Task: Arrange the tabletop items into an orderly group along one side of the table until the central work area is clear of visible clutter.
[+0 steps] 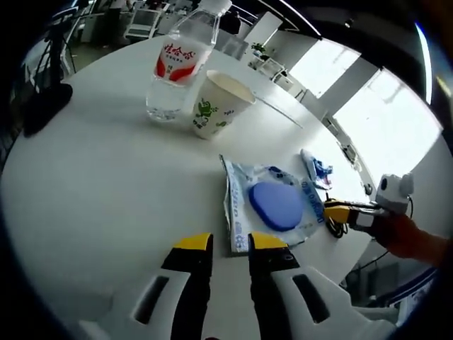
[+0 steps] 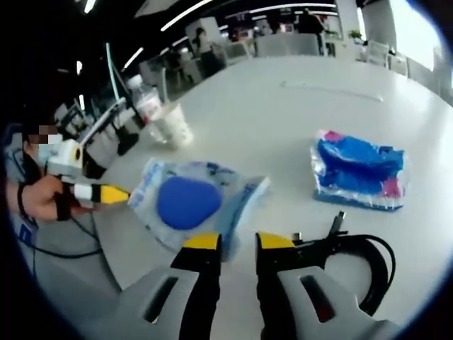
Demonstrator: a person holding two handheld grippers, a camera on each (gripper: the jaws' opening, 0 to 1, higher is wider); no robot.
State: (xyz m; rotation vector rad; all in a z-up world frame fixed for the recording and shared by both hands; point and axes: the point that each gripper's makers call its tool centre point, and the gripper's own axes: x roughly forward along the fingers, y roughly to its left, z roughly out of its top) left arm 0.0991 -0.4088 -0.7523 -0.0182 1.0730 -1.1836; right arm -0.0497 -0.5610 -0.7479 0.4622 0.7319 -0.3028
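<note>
A clear plastic packet [image 1: 244,212] with a round blue pad [image 1: 276,205] inside lies flat on the white table [image 1: 106,191]. My left gripper [image 1: 230,244] stands open right at the packet's near edge, nothing between its jaws. The right gripper [image 1: 340,211], held by a hand [image 1: 407,237], comes in at the packet's far side. In the right gripper view, my right gripper [image 2: 238,242] is open at the edge of the same packet [image 2: 233,195], and the left gripper [image 2: 106,193] reaches its opposite edge. A blue wrapped pack [image 2: 361,170] lies to the right.
A water bottle [image 1: 180,64] and a paper cup [image 1: 216,103] stand together further along the table. A black cable loop [image 2: 357,258] lies beside my right gripper. A black stand [image 1: 46,99] sits at the table's left edge. Chairs and desks stand beyond the table.
</note>
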